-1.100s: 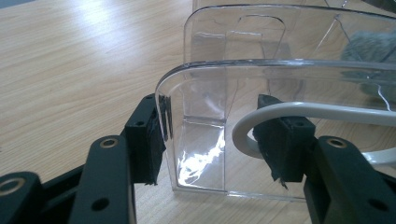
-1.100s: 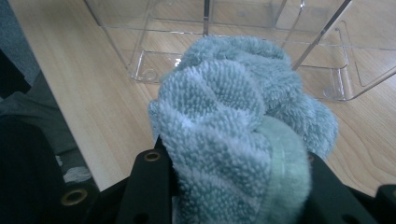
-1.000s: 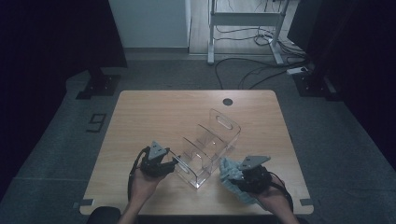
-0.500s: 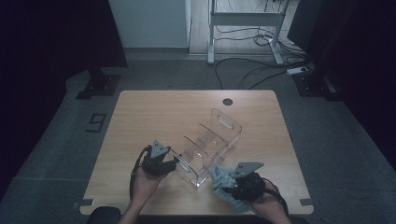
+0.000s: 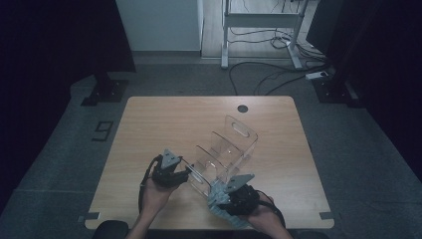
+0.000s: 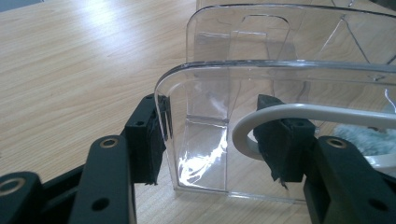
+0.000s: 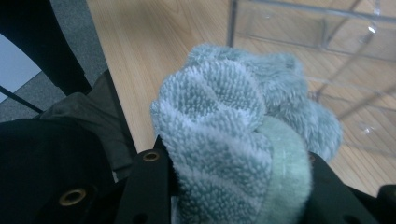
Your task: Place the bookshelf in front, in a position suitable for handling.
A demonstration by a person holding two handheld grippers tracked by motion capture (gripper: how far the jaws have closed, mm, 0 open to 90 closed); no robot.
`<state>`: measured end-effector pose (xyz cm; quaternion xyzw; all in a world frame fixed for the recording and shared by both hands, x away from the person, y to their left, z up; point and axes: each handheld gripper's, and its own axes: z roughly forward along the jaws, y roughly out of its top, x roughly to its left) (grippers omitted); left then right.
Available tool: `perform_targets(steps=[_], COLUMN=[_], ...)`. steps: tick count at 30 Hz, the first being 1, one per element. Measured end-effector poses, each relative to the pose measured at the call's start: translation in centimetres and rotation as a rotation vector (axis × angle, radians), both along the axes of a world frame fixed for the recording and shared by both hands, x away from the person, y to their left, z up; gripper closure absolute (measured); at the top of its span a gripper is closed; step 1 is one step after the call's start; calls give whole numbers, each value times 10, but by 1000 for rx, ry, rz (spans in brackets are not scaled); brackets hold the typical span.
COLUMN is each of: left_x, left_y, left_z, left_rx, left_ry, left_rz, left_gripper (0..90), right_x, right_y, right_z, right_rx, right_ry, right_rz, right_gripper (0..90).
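- A clear plastic organizer is sitting on the wooden table, toward its near right part.
- The left gripper is straddling the organizer's near end wall, one jaw on either side; whether the pads are pressing it is hard to tell.
- The right gripper is clamping a bunched blue-green cloth just beside the organizer's near corner.
- A white cable is looping past the left gripper's right jaw.

The cloth hides the right gripper's jaw tips (bunched between them).
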<state>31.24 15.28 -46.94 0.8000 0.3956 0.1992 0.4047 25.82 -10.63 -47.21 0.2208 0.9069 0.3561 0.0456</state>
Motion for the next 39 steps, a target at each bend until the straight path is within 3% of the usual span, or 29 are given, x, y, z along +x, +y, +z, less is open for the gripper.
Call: perform_targets(steps=[7, 28, 39], left_x=[-1, -1, 0], left_y=[-1, -1, 1], left_z=[0, -1, -1], left_rx=[2, 5, 0], left_ry=[-1, -5, -7], left_rz=[11, 20, 11], left_gripper=[455, 457, 456], right_x=[5, 16, 14], right_y=[14, 27, 16], right_z=[-6, -36, -26], right_rx=[-29, -100, -79], right_ry=[-6, -1, 2], right_rz=[-3, -12, -14], right_gripper=[639, 631, 626])
